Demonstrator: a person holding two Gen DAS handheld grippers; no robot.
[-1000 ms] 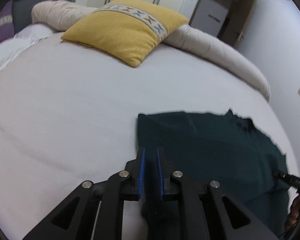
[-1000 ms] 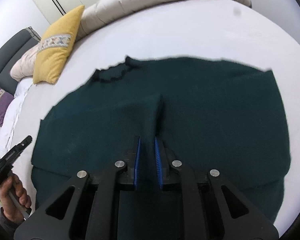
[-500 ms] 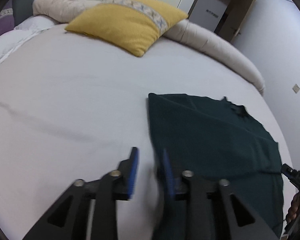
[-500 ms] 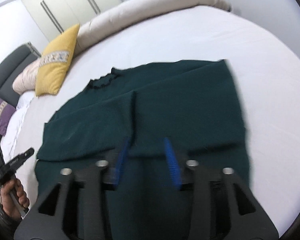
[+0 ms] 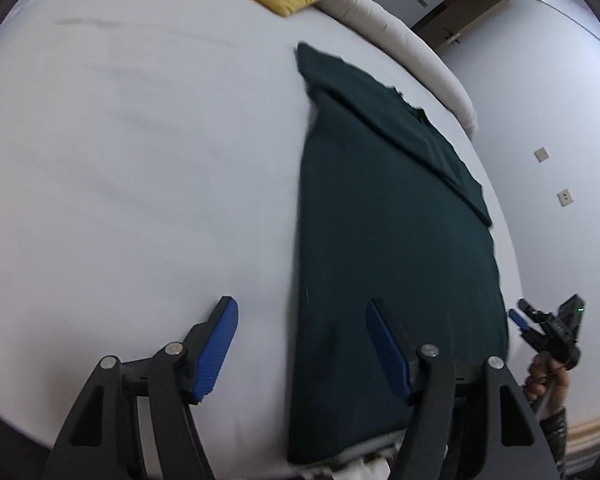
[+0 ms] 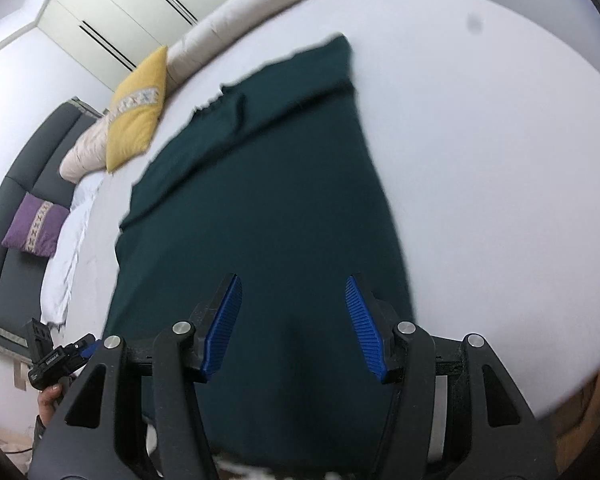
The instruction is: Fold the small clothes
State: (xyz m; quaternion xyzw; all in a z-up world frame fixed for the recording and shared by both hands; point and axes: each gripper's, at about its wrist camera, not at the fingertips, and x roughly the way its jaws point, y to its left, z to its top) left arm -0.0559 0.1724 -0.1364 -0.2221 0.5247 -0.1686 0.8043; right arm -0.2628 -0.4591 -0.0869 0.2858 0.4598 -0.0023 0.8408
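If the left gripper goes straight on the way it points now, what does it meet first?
Probably the left edge of the dark green garment on the white bed. The open left gripper straddles that edge, though depth is unclear.

Round bed [image 6: 500, 160] covered with white sheet, edged at far side by beige bolster [image 5: 400, 36]. Yellow cushion [image 6: 138, 114] with patterned band laid against bolster. Dark grey upholstered headboard [image 6: 8, 208] seen at left in right wrist view, purple cushion [image 6: 34, 226] propped on it. White wardrobe doors [image 6: 112, 12] behind. Pale wall [image 5: 560, 100] fitted with two socket plates [image 5: 542, 155]. Wooden door frame [image 5: 472, 4] visible beyond bolster.
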